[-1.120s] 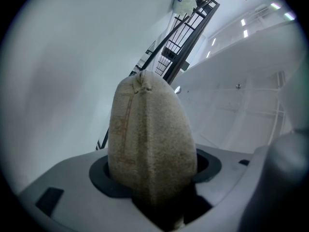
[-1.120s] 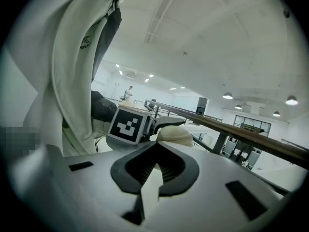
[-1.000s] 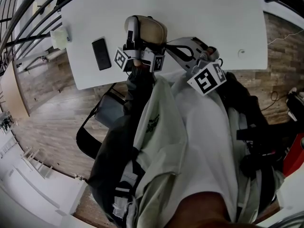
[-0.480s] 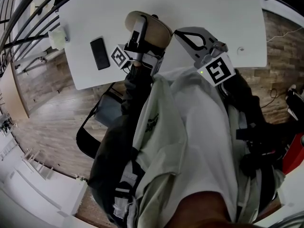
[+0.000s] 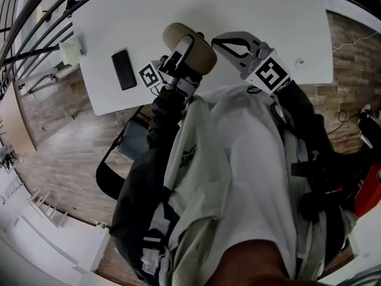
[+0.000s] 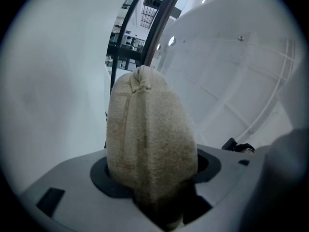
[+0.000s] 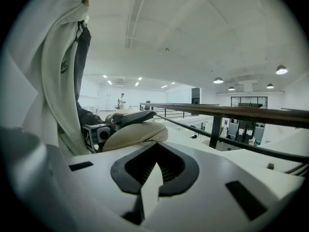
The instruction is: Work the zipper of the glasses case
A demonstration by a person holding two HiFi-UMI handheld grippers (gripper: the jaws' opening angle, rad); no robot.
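The beige fabric glasses case (image 5: 193,47) is held above the near edge of the white table (image 5: 250,5), tilted. My left gripper (image 5: 186,45) is shut on it; in the left gripper view the case (image 6: 149,144) stands up between the jaws of that gripper (image 6: 154,180) and fills the middle. My right gripper (image 5: 221,42) is just right of the case, apart from it. Its jaws (image 7: 150,178) are shut with nothing between them. In the right gripper view the case (image 7: 137,133) lies ahead with the left gripper (image 7: 128,119) clamped over it. I cannot make out the zipper pull.
A black phone (image 5: 123,69) lies on the table's left part. A small pale object (image 5: 70,47) sits at the table's left edge. A dark bag (image 5: 137,139) hangs by the person's side below the table. Railings run along the left.
The left gripper has tilted the case over to the right and carried it slightly farther onto the table. The right gripper has drawn back from the case and risen.
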